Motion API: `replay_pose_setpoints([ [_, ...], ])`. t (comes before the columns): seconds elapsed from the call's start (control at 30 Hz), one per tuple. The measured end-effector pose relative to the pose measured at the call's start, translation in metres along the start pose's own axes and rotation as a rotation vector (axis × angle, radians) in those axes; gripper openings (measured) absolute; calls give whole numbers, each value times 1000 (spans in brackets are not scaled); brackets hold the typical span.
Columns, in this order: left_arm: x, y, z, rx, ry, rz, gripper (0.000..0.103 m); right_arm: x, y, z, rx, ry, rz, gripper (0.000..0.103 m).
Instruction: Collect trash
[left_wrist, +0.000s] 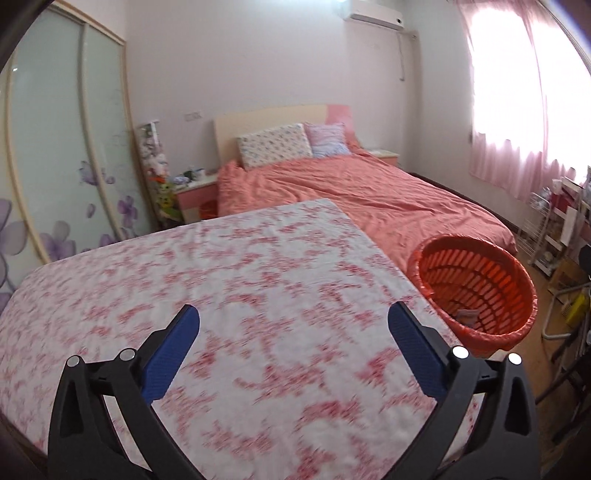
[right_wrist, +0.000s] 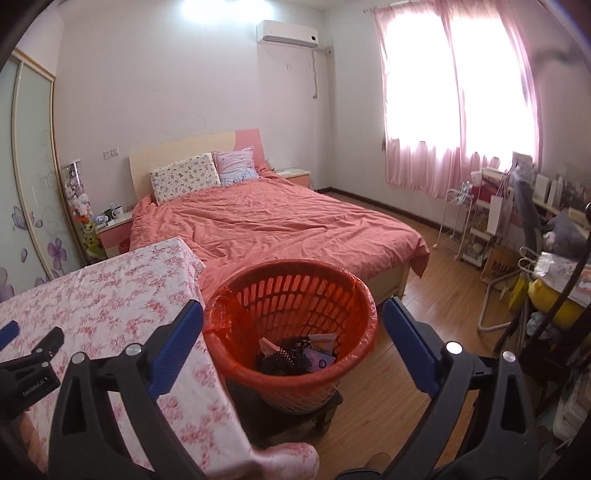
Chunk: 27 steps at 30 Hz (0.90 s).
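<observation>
An orange slatted bin with an orange bag liner stands on a dark stool beside the table's right edge. Several pieces of trash lie at its bottom: wrappers and something dark. My right gripper is open and empty, hovering above the bin. My left gripper is open and empty over the table with the pink floral cloth. The bin also shows in the left wrist view, to the right of the left gripper. The left gripper's body shows at the left edge of the right wrist view.
A bed with a salmon cover lies behind the table and bin. A wardrobe with flowered glass doors stands at the left. A cluttered rack and bags fill the right side below the curtained window. Wooden floor lies right of the bin.
</observation>
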<state>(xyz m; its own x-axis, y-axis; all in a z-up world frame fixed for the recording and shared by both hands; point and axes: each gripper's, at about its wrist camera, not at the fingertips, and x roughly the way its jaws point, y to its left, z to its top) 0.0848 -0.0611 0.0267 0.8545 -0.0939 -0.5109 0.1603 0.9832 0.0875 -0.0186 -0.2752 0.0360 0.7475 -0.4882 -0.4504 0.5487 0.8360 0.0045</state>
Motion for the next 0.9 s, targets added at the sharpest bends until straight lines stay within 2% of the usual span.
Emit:
replay_pose_setpoints([
  [0.13,-24,17,-17,-35,-20,54,101,-31,13,-17,-33,-34,-12,99],
  [0.27,-40,26,-34,-70,-24,62,101,-52,24,-35,-49,-21,17,99],
  [0.4,-52,32,-47,-96,-13,69,101,-67,30,-48,-58,-24,1,99],
  [0.6,-72,40,-58,-121,-42,83,101,-77,38,-57,-65,-12,-32,99],
  [0.7,-77,41,-59,-115,-45,98,101,-77,42,-60,-52,14,-19,99],
  [0.9,-75,44,-64,-129,-10,78,101,-75,46,-66,-52,57,-11,99],
])
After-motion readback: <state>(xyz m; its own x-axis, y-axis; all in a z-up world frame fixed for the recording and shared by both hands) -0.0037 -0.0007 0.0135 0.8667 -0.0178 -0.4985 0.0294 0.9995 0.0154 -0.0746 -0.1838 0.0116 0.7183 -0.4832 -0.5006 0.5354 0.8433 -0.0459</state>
